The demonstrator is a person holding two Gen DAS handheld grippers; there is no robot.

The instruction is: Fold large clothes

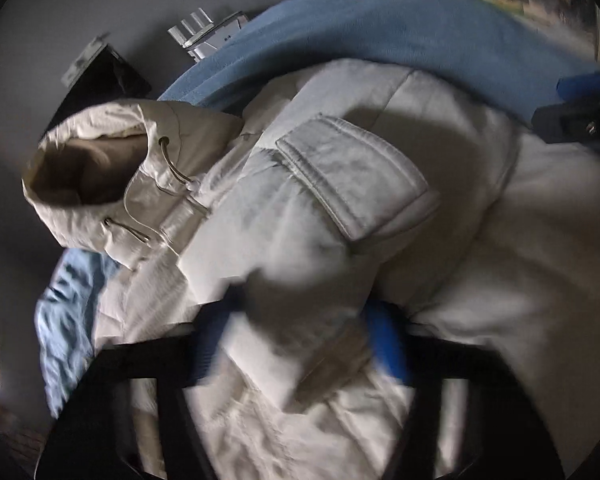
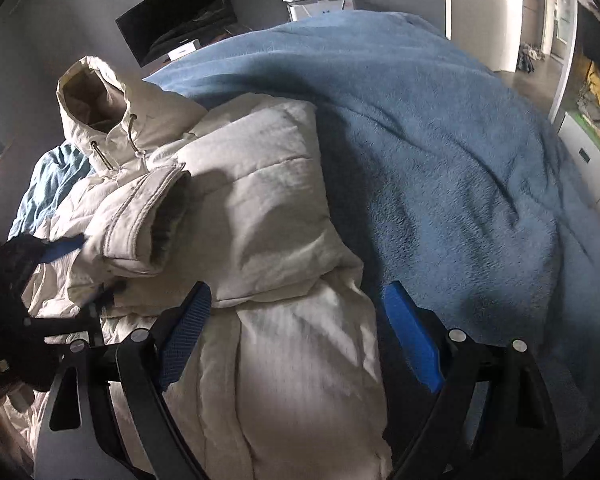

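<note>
Left wrist view: the jacket (image 1: 340, 208) is lying puffed across the blanket (image 1: 440, 36), its hood (image 1: 100, 168) pointing toward the grey wall. The left gripper (image 1: 300, 336) is closing on a bunched sleeve (image 1: 300, 300), with fabric filling the gap between its blue fingers (image 1: 388, 344) (blur is hiding whether the pads are already pressing). The right gripper (image 1: 580, 108) is only peeking in at the edge.

Right wrist view: the right gripper (image 2: 300, 336) is hanging spread wide over the jacket's lower body (image 2: 300, 360), holding nothing. Here the cuff (image 2: 148, 220) is lying folded onto the chest, with the left gripper (image 2: 84, 272) beside it. Only this view is showing the bare stretch of blanket (image 2: 460, 160) and a monitor (image 2: 180, 12).

One side is looking tucked in; the sleeve, the other side and the final halving are seemingly remaining.
</note>
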